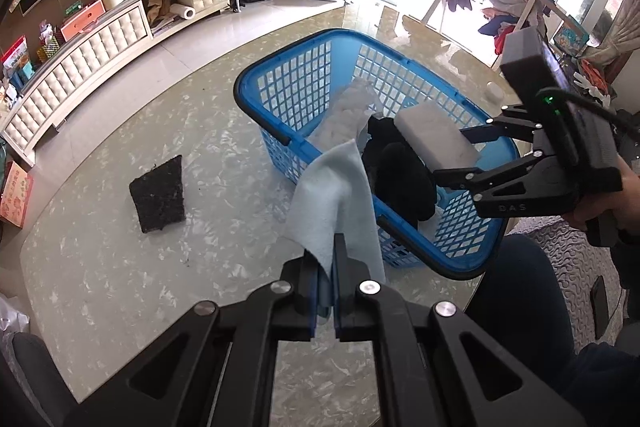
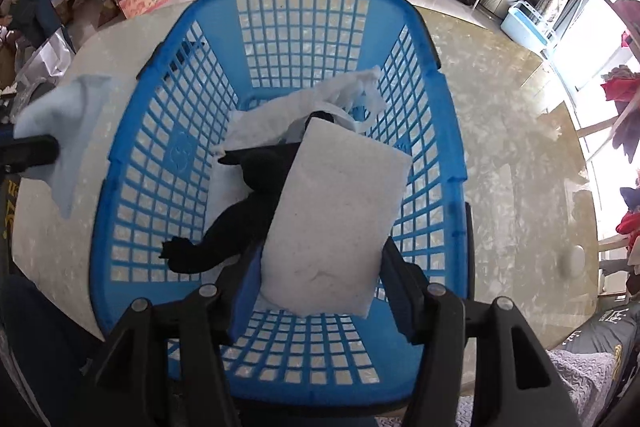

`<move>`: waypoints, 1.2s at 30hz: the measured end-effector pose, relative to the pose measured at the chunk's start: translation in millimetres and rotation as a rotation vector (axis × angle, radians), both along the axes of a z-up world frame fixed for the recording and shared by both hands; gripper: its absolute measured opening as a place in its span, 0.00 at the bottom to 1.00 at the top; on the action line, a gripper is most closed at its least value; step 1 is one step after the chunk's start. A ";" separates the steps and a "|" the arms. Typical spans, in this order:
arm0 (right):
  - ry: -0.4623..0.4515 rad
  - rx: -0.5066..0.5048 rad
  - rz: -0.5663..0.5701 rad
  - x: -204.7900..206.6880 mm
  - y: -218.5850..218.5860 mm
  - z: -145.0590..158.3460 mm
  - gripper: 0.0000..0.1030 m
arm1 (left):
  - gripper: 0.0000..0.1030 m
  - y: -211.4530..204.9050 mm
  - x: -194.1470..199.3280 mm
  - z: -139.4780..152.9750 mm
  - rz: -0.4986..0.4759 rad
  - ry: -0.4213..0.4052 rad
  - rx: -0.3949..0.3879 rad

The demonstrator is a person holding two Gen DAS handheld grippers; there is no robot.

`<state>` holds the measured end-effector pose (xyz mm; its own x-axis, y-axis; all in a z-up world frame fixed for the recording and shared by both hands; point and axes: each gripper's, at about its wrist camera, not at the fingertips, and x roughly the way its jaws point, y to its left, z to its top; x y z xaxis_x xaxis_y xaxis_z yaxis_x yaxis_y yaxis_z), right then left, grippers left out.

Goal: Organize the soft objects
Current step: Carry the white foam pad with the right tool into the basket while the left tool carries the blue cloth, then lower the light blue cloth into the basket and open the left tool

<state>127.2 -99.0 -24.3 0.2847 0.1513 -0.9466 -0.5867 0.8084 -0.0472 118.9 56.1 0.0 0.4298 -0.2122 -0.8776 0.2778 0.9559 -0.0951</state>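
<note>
Left gripper (image 1: 325, 259) is clamped on a corner of the pale blue cloth (image 1: 340, 195), which hangs just outside the blue basket (image 1: 260, 83), presumably awaiting its turn. Right gripper (image 2: 316, 267) sits over the basket, jaws partly spread about the white sponge (image 2: 340, 211); whether the pads grip it cannot be told. Beneath lie a black fabric item (image 2: 240, 211) and white cloth (image 2: 280, 115). Farther left, a dark scouring pad (image 1: 158, 195) remains on the table (image 1: 100, 267), uncollected.

Basket (image 2: 440, 131) of glossy blue lattice plastic; table (image 1: 120, 259) polished and glossy with marbled flecks; cloth (image 1: 340, 195) of soft matt pale-blue fabric; sponge (image 2: 340, 211) of white, finely pitted foam; pad (image 1: 158, 195) of coarse dark fibre; grippers of matt black plastic with metal pins
</note>
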 end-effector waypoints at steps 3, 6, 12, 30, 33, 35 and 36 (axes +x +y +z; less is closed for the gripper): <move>-0.013 -0.012 0.005 1.1 -2.5 -4.3 0.57 | 0.04 -0.2 -1.7 1.2 0.002 -0.002 0.002; -0.004 0.009 0.012 5.4 -5.8 -3.5 0.63 | 0.04 1.5 -3.7 2.4 0.010 -0.005 0.001; -0.033 0.006 0.014 0.8 -5.9 -2.0 0.90 | 0.04 1.4 -10.4 4.8 0.009 -0.010 0.004; -0.149 0.035 -0.035 -15.6 -20.4 20.1 1.00 | 0.04 -15.1 -11.3 17.9 -0.034 -0.049 0.019; -0.147 0.041 -0.036 -16.7 -26.1 20.7 1.00 | 0.04 -22.1 -5.3 16.3 -0.053 -0.048 0.021; -0.136 0.044 -0.044 -16.6 -29.5 19.3 1.00 | 0.04 -28.0 0.9 13.9 -0.069 -0.043 0.032; -0.128 0.047 -0.048 -16.5 -31.2 18.4 1.00 | 0.04 -32.6 5.8 12.3 -0.082 -0.039 0.039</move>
<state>110.7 -130.2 -5.9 0.4104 0.1782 -0.8943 -0.5388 0.8386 -0.0801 124.6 23.5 12.2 0.4466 -0.2140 -0.8688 0.3585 0.9324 -0.0454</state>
